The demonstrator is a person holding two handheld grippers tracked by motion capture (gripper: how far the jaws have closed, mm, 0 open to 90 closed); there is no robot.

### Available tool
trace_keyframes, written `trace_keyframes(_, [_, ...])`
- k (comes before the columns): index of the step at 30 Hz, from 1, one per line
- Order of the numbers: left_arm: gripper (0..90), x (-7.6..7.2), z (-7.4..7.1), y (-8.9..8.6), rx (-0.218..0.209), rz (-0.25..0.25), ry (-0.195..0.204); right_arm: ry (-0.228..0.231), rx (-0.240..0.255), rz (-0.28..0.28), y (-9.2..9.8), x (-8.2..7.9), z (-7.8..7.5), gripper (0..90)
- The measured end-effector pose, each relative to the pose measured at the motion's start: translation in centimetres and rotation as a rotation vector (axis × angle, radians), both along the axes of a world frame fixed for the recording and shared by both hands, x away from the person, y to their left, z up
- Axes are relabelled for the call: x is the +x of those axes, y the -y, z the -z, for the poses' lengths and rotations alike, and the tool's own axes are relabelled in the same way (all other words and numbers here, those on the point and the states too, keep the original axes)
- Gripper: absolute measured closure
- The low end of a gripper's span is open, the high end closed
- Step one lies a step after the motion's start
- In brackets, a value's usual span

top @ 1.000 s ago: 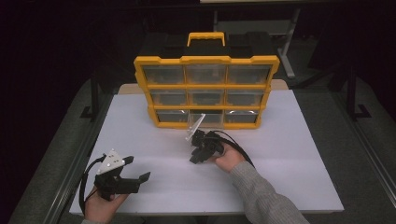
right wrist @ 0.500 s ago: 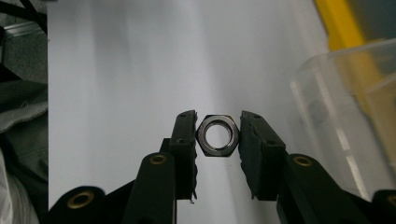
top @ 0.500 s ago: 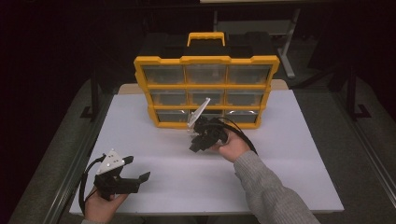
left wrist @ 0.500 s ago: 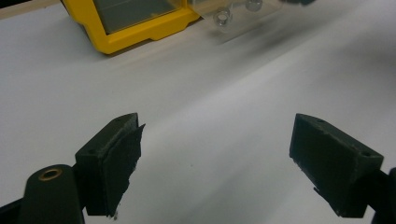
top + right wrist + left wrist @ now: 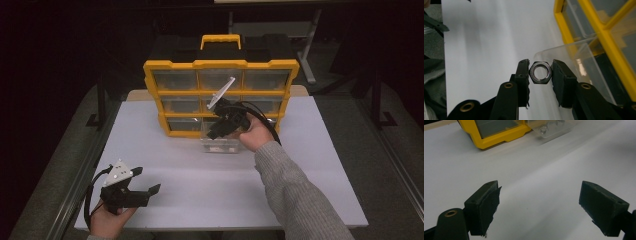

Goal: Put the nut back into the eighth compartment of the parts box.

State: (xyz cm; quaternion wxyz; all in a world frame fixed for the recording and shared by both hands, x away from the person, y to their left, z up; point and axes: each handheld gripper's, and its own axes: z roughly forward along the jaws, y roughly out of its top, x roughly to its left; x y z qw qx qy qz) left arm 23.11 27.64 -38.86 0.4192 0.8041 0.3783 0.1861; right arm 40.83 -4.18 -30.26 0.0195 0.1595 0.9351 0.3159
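- Your right gripper (image 5: 540, 72) pinches a hex nut (image 5: 540, 72) between its jaws, above the clear drawer (image 5: 220, 142) pulled from the yellow organizer (image 5: 220, 95) at 12 o'clock
- Your left gripper (image 5: 147, 184) rests at 7 o'clock on the white table (image 5: 310, 175); jaws spread wide, empty

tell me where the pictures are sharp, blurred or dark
High view: surroundings dark, white table evenly lit. Left gripper view: jaws sharp, the yellow organizer and clear drawer soft. Right gripper view: hex nut between the jaws crisp, with glare on the clear drawer wall.
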Motion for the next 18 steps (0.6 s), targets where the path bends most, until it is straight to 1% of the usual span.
trace_keyframes(3, [15.9, 0.0, 0.0, 0.0, 0.004, 0.002, 0.000, 0.008, -0.005, 0.016, 0.1, 0.5, -0.3, 66.5])
trace_keyframes(6, [15.9, 0.0, 0.0, 0.0, 0.001, 0.003, 0.000, 0.009, -0.009, 0.032, 0.3, 1.0, -0.2, 66.5])
trace_keyframes(10, [15.9, 0.0, 0.0, 0.0, 0.003, 0.004, 0.000, -0.002, -0.021, 0.057, 0.4, 1.5, 0.3, 66.5])
trace_keyframes(14, [15.9, 0.0, 0.1, 0.1, 0.005, 0.006, 0.000, -0.002, -0.027, 0.072, 0.6, 2.0, 0.9, 66.5])
trace_keyframes(16, [15.9, 0.0, 0.1, 0.1, 0.004, 0.006, -0.001, -0.022, -0.033, 0.083, 0.6, 2.2, 1.2, 66.5])
trace_keyframes(18, [15.9, 0.1, 0.1, 0.0, 0.006, 0.007, -0.001, -0.012, -0.035, 0.088, 0.7, 2.4, 1.5, 66.5])
